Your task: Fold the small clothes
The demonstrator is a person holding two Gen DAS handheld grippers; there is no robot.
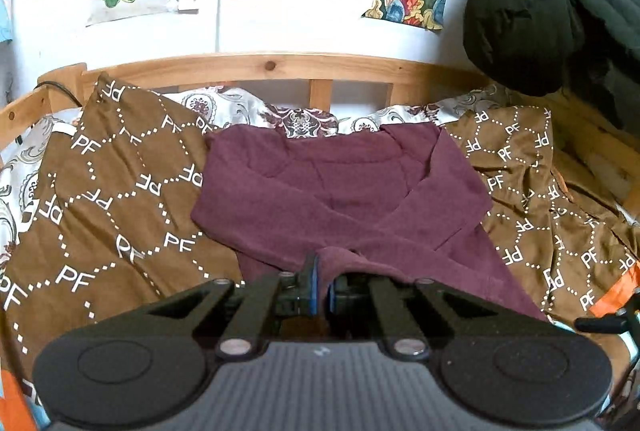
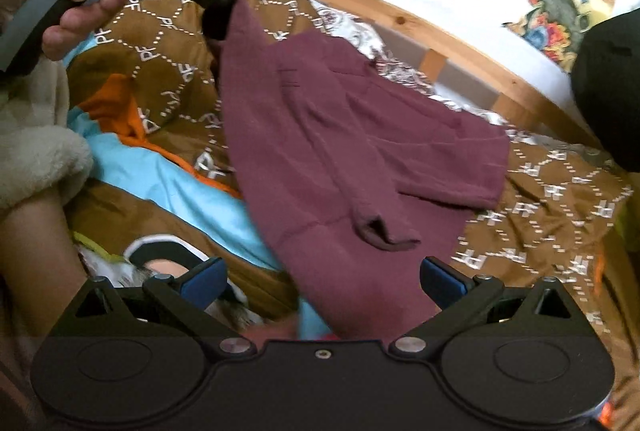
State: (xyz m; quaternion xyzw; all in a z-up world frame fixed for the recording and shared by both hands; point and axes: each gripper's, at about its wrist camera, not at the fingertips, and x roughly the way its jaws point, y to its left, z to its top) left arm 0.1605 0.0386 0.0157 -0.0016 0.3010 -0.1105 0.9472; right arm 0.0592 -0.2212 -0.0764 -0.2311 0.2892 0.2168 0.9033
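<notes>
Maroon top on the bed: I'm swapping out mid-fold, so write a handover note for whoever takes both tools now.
Left tool: shut on the maroon top, lifting one edge of it.
Right tool: open, holding nothing, over the top's near part.
The top lies on the brown patterned cover, sleeves crossed over the body.
Done: sleeves folded in.
Left: probably fold the body over, then flatten.

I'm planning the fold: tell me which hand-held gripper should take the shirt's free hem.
Right. The right hand-held gripper is open over the shirt; the left hand-held gripper is shut on its edge.
</notes>
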